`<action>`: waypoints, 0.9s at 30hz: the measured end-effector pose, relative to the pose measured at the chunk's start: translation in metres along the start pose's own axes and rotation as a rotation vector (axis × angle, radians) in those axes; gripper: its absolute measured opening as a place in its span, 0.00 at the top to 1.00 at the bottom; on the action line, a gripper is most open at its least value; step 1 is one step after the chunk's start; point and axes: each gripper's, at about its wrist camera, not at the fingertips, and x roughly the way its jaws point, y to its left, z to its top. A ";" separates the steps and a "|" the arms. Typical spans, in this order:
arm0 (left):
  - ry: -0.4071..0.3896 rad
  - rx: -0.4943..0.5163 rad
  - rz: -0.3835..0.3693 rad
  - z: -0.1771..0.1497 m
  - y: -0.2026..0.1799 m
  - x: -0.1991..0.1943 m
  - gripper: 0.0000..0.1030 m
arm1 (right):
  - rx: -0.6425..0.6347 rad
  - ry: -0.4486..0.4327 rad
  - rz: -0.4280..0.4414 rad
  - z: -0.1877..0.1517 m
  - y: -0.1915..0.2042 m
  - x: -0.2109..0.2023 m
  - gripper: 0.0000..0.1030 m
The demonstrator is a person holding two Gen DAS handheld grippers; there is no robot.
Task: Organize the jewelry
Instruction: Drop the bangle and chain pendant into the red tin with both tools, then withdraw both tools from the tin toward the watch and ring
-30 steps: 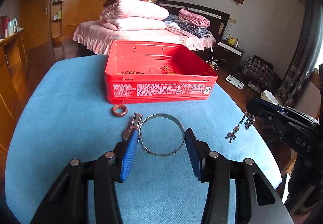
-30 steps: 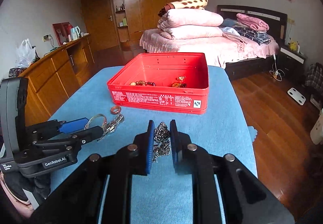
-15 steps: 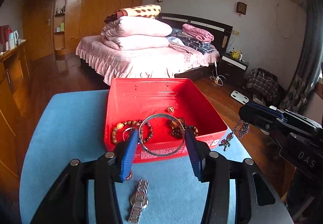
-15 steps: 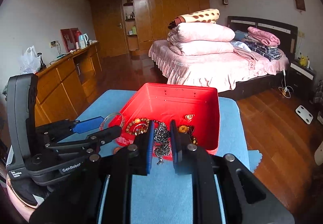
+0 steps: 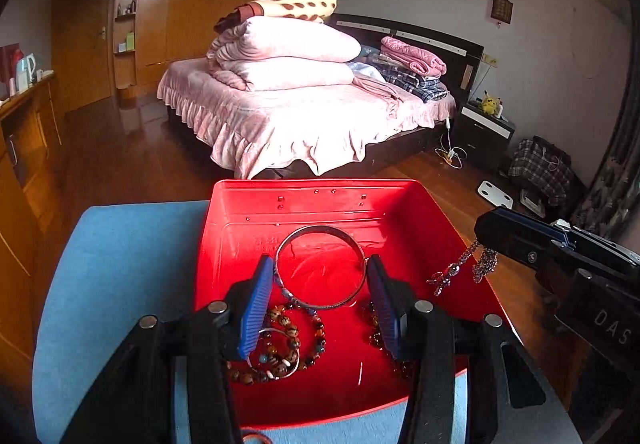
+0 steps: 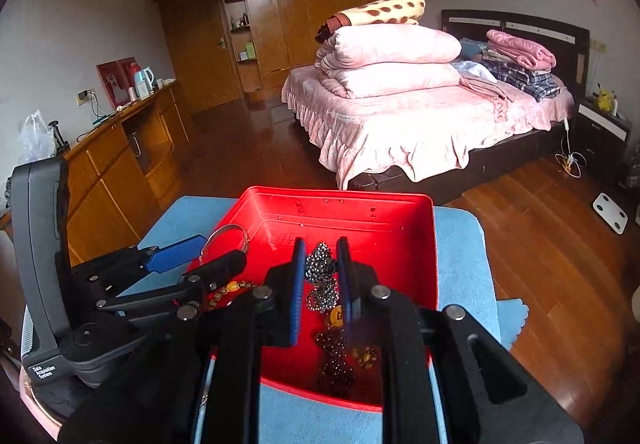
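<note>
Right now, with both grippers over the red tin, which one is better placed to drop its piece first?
Left, probably. The left gripper holds the silver metal bangle over bare floor of the red tin; the right gripper, with its dark beaded chain, hangs above piled beads.

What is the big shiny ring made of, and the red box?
The bangle looks like thin polished metal: silvery, with bright glints along its rim. The red box seems to be painted tin or glossy plastic; its smooth walls shine and show small rivet-like dots. The look alone leaves that open.
</note>
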 end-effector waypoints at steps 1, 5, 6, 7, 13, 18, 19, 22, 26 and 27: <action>0.007 -0.004 -0.002 0.001 0.001 0.006 0.54 | 0.008 0.008 -0.001 0.000 -0.002 0.006 0.86; 0.035 -0.019 -0.006 0.002 0.003 0.025 0.53 | 0.028 0.032 -0.011 -0.001 -0.010 0.028 0.86; 0.040 -0.020 -0.003 0.003 0.003 0.029 0.53 | 0.029 0.038 -0.020 -0.001 -0.011 0.032 0.86; 0.042 -0.019 0.000 0.004 0.002 0.032 0.53 | 0.028 0.042 -0.033 -0.001 -0.012 0.036 0.83; 0.012 -0.018 -0.007 0.003 0.004 0.030 0.24 | 0.031 0.011 -0.080 -0.005 -0.018 0.034 0.67; -0.015 -0.019 0.025 0.005 0.009 0.019 0.16 | 0.023 -0.018 -0.100 -0.008 -0.019 0.023 0.56; -0.021 -0.021 0.028 0.006 0.010 0.016 0.15 | 0.022 -0.022 -0.103 -0.009 -0.018 0.020 0.53; -0.050 -0.020 0.055 0.005 0.014 0.002 0.14 | 0.014 -0.042 -0.120 -0.013 -0.017 0.009 0.46; -0.087 -0.009 0.081 -0.001 0.019 -0.020 0.11 | 0.004 -0.071 -0.117 -0.023 -0.010 -0.012 0.40; -0.094 -0.008 0.087 -0.004 0.020 -0.026 0.11 | -0.001 -0.076 -0.115 -0.025 -0.009 -0.016 0.39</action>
